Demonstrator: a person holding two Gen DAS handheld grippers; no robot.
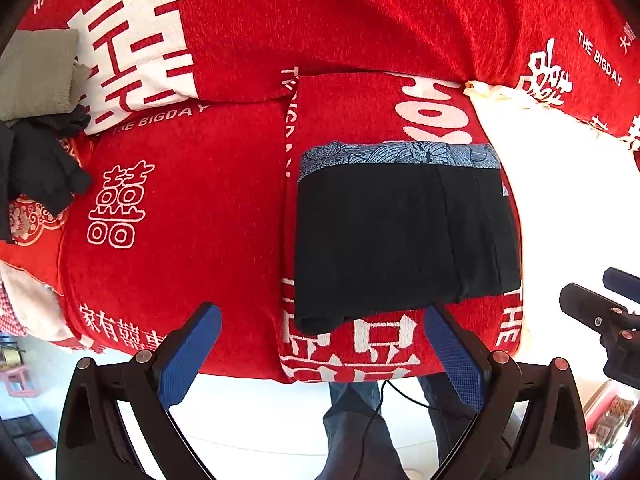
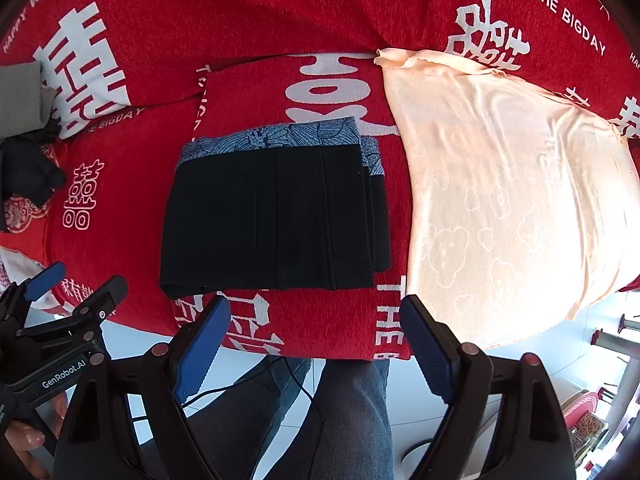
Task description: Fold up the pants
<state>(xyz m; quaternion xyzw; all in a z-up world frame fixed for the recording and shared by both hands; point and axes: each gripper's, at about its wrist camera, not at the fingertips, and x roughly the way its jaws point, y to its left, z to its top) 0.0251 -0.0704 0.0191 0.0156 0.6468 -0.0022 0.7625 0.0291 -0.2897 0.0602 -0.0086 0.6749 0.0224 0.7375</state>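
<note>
Left wrist view shows the black pants (image 1: 400, 236) folded into a compact rectangle just right of the frame's centre, lying flat on a red cover (image 1: 192, 208) printed with white characters. A blue patterned band (image 1: 400, 156) runs along the fold's far edge. The left gripper (image 1: 324, 356) sits at the bottom of the frame, its jaws spread wide and empty, the blue pads (image 1: 190, 356) apart from the cloth. At the right edge the other tool pokes in. In the right wrist view the pants (image 2: 276, 220) lie at the centre, with a pale peach cloth (image 2: 512, 200) spread to their right. The right gripper (image 2: 316, 352) hangs at the lower middle, jaws released and holding nothing. A dark garment heap (image 1: 36, 168) and a grey cloth (image 1: 36, 72) lie at the far left.
</note>
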